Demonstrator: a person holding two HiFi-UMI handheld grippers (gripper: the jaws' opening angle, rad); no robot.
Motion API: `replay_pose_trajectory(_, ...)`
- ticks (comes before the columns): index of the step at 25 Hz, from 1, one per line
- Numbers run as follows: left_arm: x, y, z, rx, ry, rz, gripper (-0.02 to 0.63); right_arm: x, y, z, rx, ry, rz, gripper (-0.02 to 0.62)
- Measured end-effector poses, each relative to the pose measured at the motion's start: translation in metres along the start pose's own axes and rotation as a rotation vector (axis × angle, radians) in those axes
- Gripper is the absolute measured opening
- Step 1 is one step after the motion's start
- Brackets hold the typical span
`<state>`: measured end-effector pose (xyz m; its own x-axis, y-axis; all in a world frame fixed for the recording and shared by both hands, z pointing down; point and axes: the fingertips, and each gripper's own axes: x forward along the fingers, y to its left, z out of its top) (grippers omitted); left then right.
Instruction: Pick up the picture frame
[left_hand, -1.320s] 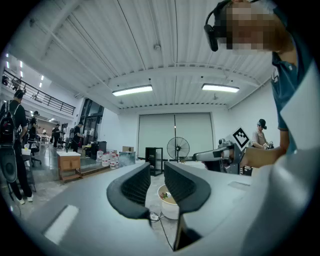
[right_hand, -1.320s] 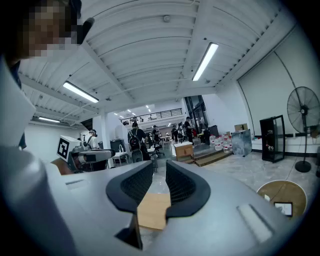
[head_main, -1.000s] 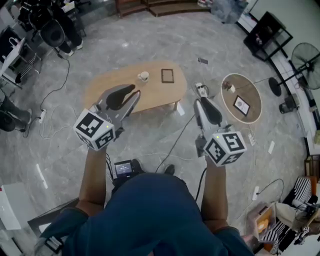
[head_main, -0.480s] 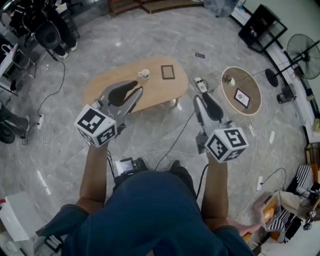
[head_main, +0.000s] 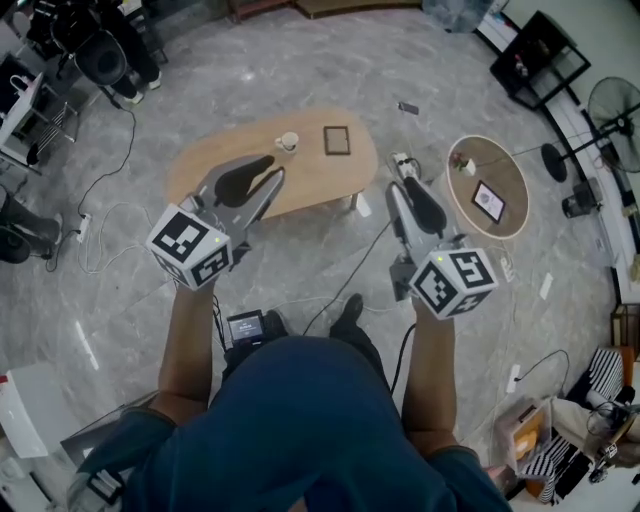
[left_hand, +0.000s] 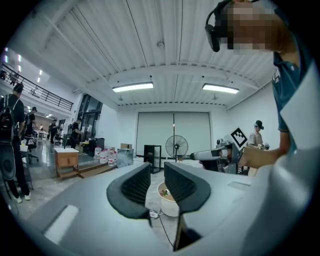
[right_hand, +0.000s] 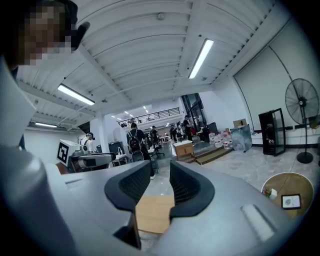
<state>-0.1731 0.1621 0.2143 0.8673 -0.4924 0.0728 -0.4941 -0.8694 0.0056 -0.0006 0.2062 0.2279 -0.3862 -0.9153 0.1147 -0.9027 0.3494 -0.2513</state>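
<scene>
Picture frame (head_main: 337, 140) lying flat on oval wooden table (head_main: 320, 182) at 12 o'clock, cup (head_main: 288, 142) at its 9 o'clock, well apart from slightly parted, empty left gripper (head_main: 264, 178) and right gripper (head_main: 398, 192); unheld, reach and lift outstanding.

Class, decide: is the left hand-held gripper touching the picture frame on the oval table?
Apart. The head view shows bare tabletop between the left hand-held gripper and the picture frame; its open jaws hold nothing.
</scene>
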Motion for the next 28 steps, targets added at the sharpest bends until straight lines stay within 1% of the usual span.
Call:
replay_pose_trajectory(9,0.075,-0.014,0.006,0.0,0.017,0.125,0.084,0.018,-0.086,0.025,0.005,0.015,0.133,0.103)
replay_pose_trajectory(13,0.1,-0.02,0.006,-0.003,0.028,0.171,0.084,0.023,-0.114,0.028,0.019,0.025,0.181,0.103)
replay_pose_trajectory(17,0.115,-0.026,0.007,-0.001,0.036,0.204,0.084,0.026,-0.132,0.033,0.029,0.03,0.218,0.103)
replay_pose_trajectory(24,0.129,-0.034,0.008,0.013,0.048,0.218,0.084,0.018,-0.149,0.035,0.042,0.018,0.231,0.103)
replay_pose_trajectory(28,0.14,-0.035,0.009,0.017,0.056,0.197,0.084,0.016,-0.16,0.034,0.059,0.013,0.208,0.103)
